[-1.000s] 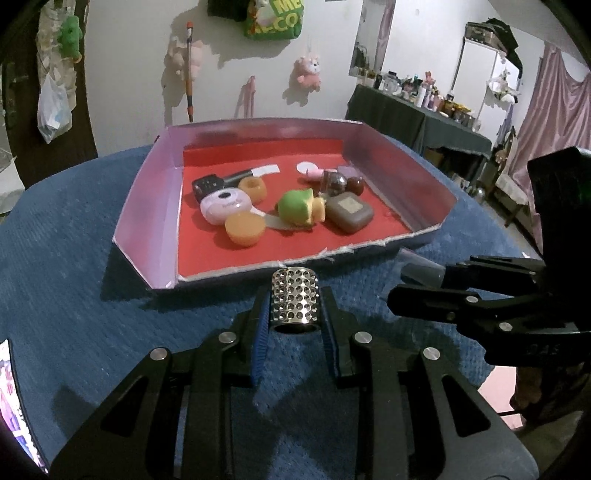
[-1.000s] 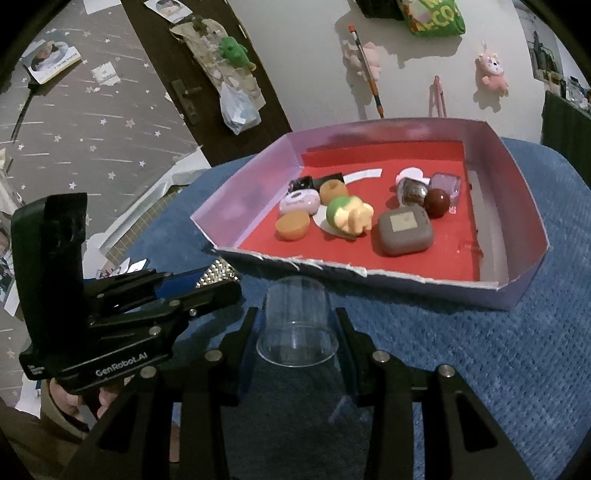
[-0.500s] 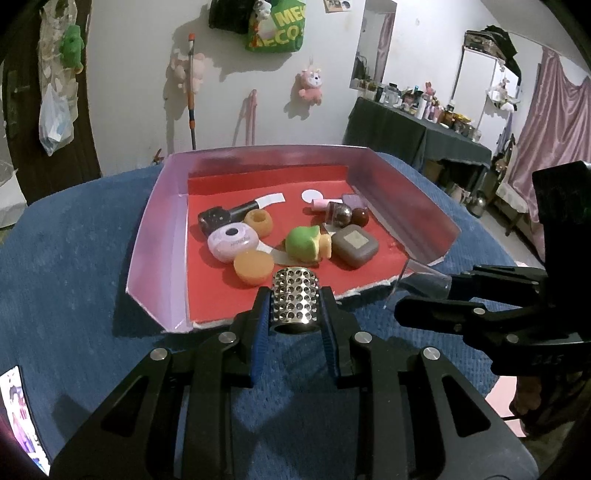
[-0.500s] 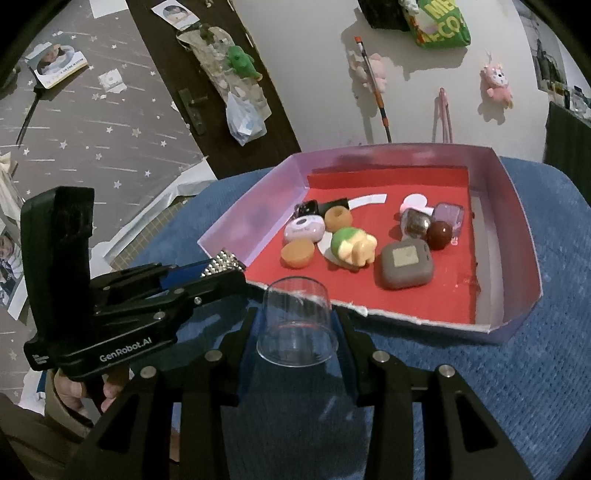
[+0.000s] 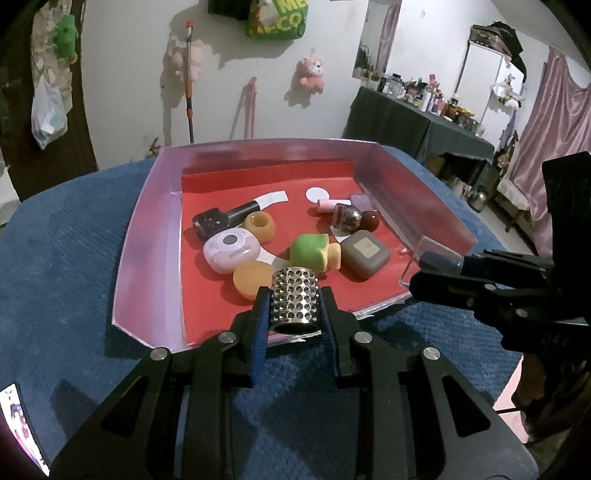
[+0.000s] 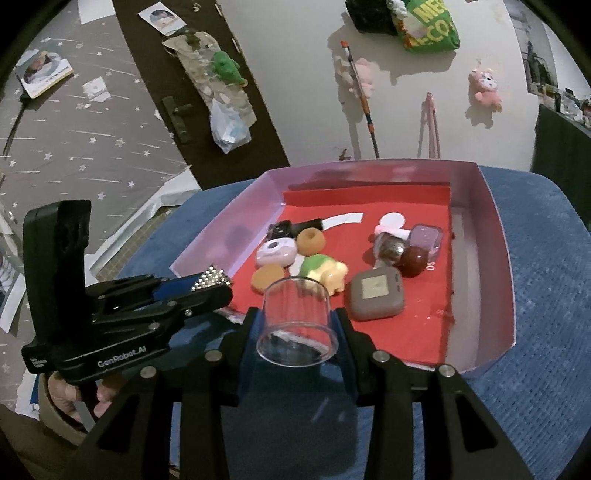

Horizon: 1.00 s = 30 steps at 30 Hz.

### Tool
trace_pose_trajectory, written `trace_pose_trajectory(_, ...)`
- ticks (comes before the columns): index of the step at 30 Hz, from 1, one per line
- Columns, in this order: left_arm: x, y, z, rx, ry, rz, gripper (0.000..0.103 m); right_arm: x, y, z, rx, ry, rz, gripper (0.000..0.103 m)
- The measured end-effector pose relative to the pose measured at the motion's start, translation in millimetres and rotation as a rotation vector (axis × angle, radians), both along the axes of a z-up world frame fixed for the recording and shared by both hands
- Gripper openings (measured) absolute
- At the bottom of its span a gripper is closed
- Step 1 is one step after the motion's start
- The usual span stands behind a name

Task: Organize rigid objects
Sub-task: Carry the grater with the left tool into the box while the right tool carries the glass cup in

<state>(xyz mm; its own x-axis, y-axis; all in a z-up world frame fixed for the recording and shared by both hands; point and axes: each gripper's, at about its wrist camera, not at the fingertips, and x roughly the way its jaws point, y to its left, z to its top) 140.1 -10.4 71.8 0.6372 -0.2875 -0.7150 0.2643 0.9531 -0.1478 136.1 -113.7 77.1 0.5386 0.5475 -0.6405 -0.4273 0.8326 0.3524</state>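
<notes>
White wall fills the upper part of both views, hung with a pink plush toy (image 5: 312,72), a green and yellow bag (image 5: 277,18) and an orange-handled stick (image 5: 189,81); below it a blue textured surface (image 5: 62,258) carries a shallow tray (image 5: 147,236) with pale purple walls and a red floor.

Inside the tray lie small things close together: a pink round case (image 5: 232,249) at centre left, touching an orange ring (image 5: 259,226) above it and an orange disc (image 5: 252,279) below it; a black bottle (image 5: 221,218) lies on its side at the upper left; a green and yellow toy (image 5: 313,252) sits in the middle, just beside a brown square case (image 5: 365,253); a shiny ball (image 5: 351,217) and a dark red ball (image 5: 369,220) touch at the upper right.

Left tool (image 5: 294,314) is at the bottom centre of its own view, pinching a metal cylinder with round holes (image 5: 295,300) between its blue pads; the cylinder hangs over the tray's near edge, in front of the orange disc.

Right tool (image 6: 297,332) is at the bottom centre of its own view, closed on a clear plastic cup (image 6: 297,317), also over the tray's near edge; in the left wrist view it enters from the right of the frame.

A hand (image 6: 68,397) grips the left tool's handle at the lower left of the right wrist view.
</notes>
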Motion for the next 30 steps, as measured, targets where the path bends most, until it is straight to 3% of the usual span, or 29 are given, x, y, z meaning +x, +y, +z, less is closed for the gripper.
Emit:
trace_pose_trajectory(17,40,4,-36,-0.019,0.175,-0.032,0.024,39,12,-30,-0.081,0.1,0.014,0.042)
trace_pose_trajectory(30,53,2,-46,-0.048,0.212,-0.043,0.024,51,17,-40,-0.09,0.135,0.035,0.042)
